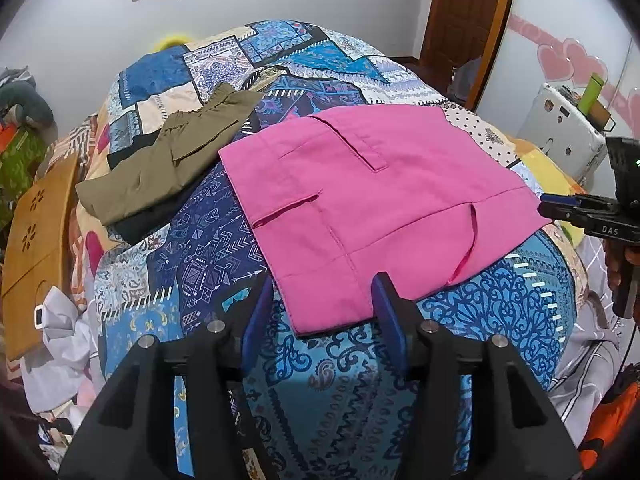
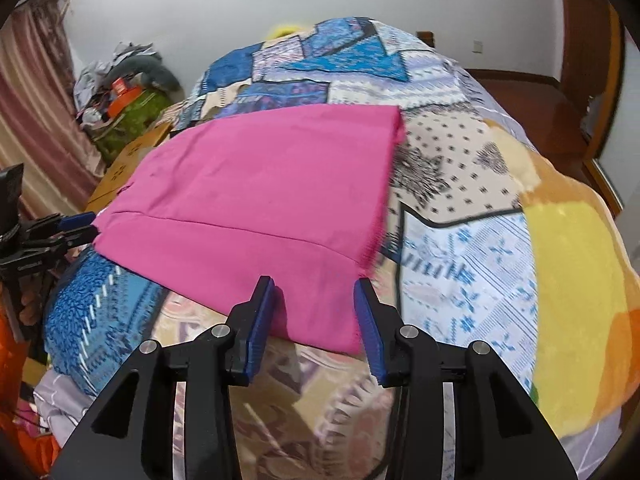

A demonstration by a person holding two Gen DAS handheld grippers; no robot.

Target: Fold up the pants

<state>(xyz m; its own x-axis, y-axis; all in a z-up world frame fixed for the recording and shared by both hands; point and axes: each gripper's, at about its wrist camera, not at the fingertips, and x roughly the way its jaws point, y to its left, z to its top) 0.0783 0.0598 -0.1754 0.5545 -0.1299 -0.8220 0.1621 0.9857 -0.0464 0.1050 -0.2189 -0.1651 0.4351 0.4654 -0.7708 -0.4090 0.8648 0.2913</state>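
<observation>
At the bottom of the left wrist view, your left gripper (image 1: 322, 300) stands with its blue pads wide apart and nothing between them; the near hem of the pink pants (image 1: 372, 208) lies just past the tips. At the bottom of the right wrist view, your right gripper (image 2: 316, 304) is likewise spread wide and holds nothing, with the near corner of the pants (image 2: 256, 196) showing in the gap between its pads. The edges there are blurred, so you cannot tell whether either pad touches the cloth.

The pants lie folded flat in the middle of both frames on the patchwork bedspread (image 1: 208, 248), pocket slits and seams facing up in the left view.

At the right edge of the left view you see your right gripper (image 1: 560, 204) from the side, level with the far corner of the pants. At the left edge of the right view your left gripper (image 2: 78, 226) sits just beside the pants' corner.

Further back, in the upper left of the left view, olive trousers (image 1: 168, 164) lie folded on a dark garment (image 1: 148, 222). A wooden board (image 1: 36, 248) leans at the left edge. A door (image 1: 464, 20) stands in the upper right.
</observation>
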